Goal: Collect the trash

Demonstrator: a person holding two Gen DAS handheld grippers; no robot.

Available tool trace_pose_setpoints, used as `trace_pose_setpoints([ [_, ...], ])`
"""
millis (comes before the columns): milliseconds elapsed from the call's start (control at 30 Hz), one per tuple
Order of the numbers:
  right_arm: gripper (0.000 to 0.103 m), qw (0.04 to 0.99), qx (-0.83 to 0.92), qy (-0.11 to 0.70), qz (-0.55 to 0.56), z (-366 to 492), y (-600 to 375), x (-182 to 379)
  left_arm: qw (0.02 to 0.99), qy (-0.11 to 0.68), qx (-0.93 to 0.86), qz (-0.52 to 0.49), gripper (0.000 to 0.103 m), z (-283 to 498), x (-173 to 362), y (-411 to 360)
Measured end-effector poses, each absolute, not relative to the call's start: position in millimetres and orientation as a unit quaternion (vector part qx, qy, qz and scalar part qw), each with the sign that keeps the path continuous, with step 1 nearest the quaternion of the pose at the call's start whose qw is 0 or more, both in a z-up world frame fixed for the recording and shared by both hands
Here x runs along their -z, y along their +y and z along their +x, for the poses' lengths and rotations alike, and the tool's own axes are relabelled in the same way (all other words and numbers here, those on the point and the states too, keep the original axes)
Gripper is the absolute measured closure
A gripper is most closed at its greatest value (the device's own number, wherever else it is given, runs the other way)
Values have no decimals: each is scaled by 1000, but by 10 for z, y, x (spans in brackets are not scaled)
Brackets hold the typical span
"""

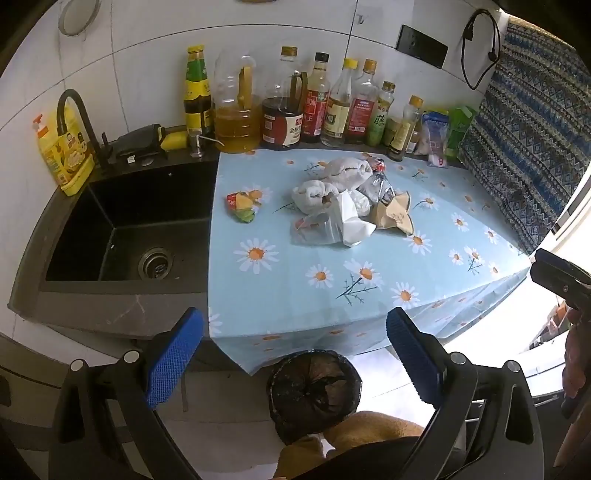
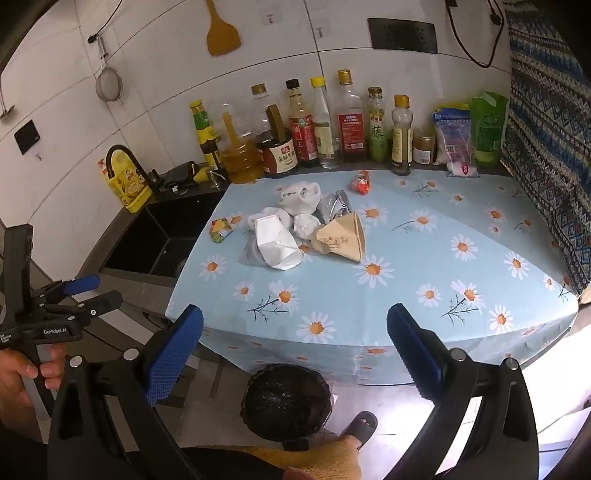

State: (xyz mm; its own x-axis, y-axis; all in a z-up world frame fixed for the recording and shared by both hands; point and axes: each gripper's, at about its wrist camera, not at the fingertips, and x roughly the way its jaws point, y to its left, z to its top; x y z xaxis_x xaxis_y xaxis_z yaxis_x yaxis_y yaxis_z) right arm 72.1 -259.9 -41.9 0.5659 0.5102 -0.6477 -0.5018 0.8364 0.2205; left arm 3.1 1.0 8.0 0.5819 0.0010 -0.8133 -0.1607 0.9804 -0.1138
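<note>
Beyond the bin (image 2: 286,400), we hold both grippers (image 1: 295,354) (image 2: 295,354) spread wide and empty; light trash pile (image 2: 295,229) may scatter if nudged.

This is a home kitchen. At the left of the left wrist view a black sink (image 1: 125,229) with a curved black faucet (image 1: 79,122) is sunk into a dark counter, a yellow dish-soap bottle (image 1: 64,155) beside it. Oil and sauce bottles (image 1: 295,107) line the white tiled wall (image 1: 147,62) behind a daisy-print tablecloth (image 1: 332,266). In the right wrist view a wooden spatula (image 2: 221,33) and a strainer (image 2: 109,86) hang at the upper left.
</note>
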Motion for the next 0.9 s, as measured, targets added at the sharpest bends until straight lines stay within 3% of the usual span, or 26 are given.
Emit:
trace_pose_setpoints([
  [900,4,887,-285,364,4,786,-2610,380,885,454,-46,-87,7,127,-93,-55],
])
